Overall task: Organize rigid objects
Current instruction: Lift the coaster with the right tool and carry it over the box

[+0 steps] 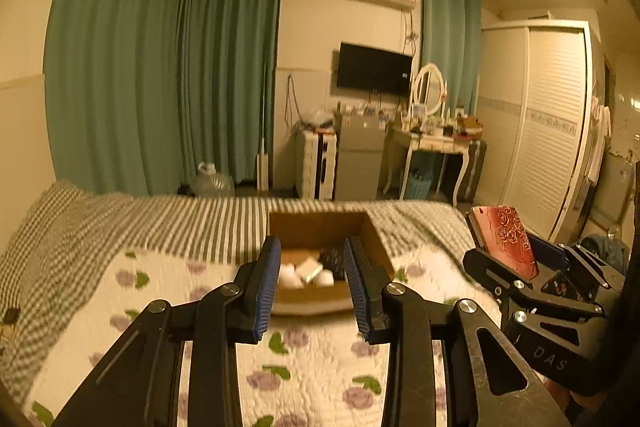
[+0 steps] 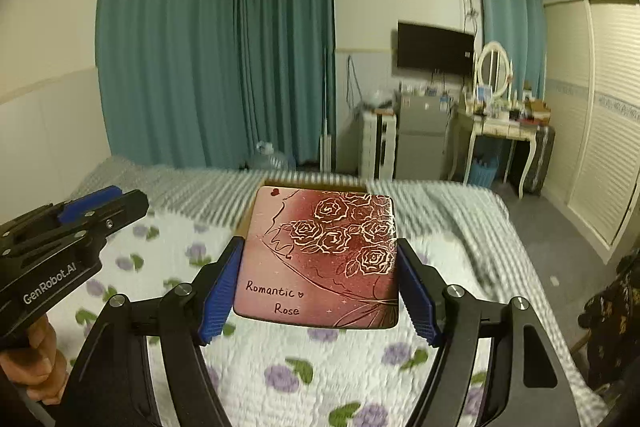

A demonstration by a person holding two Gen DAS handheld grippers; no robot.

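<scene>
- Green curtains (image 1: 160,67) are hanging behind a bed (image 1: 320,367) covered by a floral quilt.
- A cardboard box (image 1: 320,227) is sitting on the bed, holding small white items.
- The right tool (image 2: 318,291) is clamping a red square case (image 2: 320,255) above the quilt, before the box.
- The left tool (image 1: 312,287) is hanging part open, gripping nothing.

A flat, square red box (image 2: 320,255) with rounded corners, printed with outlined roses and the words "Romantic Rose", is held above the floral bed quilt, face up and tilted. Beyond it an open cardboard box (image 1: 376,239) sits on the bed, holding small white pieces (image 1: 308,269) and something dark.
</scene>
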